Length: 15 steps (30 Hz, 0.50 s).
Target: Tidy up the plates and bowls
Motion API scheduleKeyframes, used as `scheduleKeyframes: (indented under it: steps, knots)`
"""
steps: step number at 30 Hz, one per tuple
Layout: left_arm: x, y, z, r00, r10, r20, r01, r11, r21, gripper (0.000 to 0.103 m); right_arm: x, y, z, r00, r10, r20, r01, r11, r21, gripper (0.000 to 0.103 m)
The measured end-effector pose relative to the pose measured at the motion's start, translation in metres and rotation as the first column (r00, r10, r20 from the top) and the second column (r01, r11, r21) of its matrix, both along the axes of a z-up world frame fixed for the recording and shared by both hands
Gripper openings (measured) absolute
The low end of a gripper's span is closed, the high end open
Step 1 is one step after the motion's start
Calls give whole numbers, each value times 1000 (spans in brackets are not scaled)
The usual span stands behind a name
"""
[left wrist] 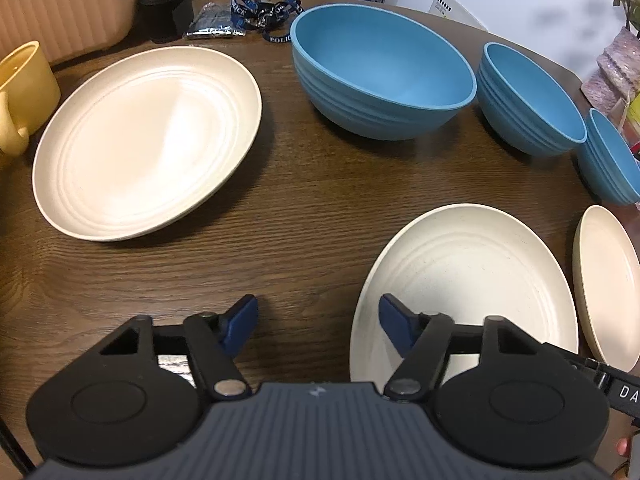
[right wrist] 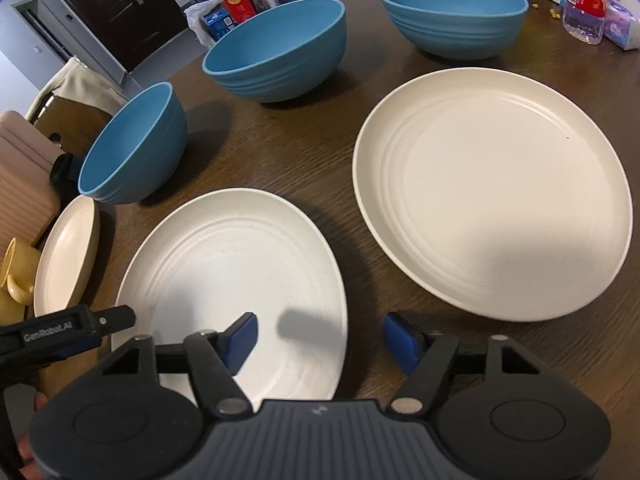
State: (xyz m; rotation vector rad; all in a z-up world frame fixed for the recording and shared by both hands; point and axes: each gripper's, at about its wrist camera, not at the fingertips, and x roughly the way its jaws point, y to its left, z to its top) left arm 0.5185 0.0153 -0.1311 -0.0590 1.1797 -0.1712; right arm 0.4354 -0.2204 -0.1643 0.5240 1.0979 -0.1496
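Observation:
In the left wrist view my left gripper [left wrist: 319, 320] is open and low over the table. The left rim of a medium cream plate [left wrist: 468, 280] lies between its blue pads, close to the right pad [left wrist: 394, 320], with no contact visible. In the right wrist view my right gripper [right wrist: 322, 336] is open astride the right rim of the medium cream plate [right wrist: 232, 280]. Its left pad [right wrist: 244, 336] hangs over the plate and its right pad is over bare wood. A large cream plate [left wrist: 148, 140] [right wrist: 492, 192] and a small cream plate [left wrist: 608, 284] [right wrist: 68, 256] flank it.
Three blue bowls stand behind the plates: large [left wrist: 384, 68] [right wrist: 452, 16], medium [left wrist: 528, 96] [right wrist: 276, 48], small [left wrist: 612, 156] [right wrist: 132, 148]. A yellow mug [left wrist: 24, 92] sits at the left edge, lanyards [left wrist: 260, 12] at the back. Bottles and tissues [right wrist: 588, 4] crowd the far right.

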Motion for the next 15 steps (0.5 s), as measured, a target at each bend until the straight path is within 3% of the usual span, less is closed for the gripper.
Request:
scheduleKeyframes:
  steps: [3,15]
  knots:
    - [2,-2,-3,1000,-10,-17,9,1000,-20,56,2,0,0,1000,3,4,-3,1000,14,56]
    - [4,-10,-3,999,-40,-15,39,998,-42,45,3,-4,-2,1000,-16,12,15,998,62,30]
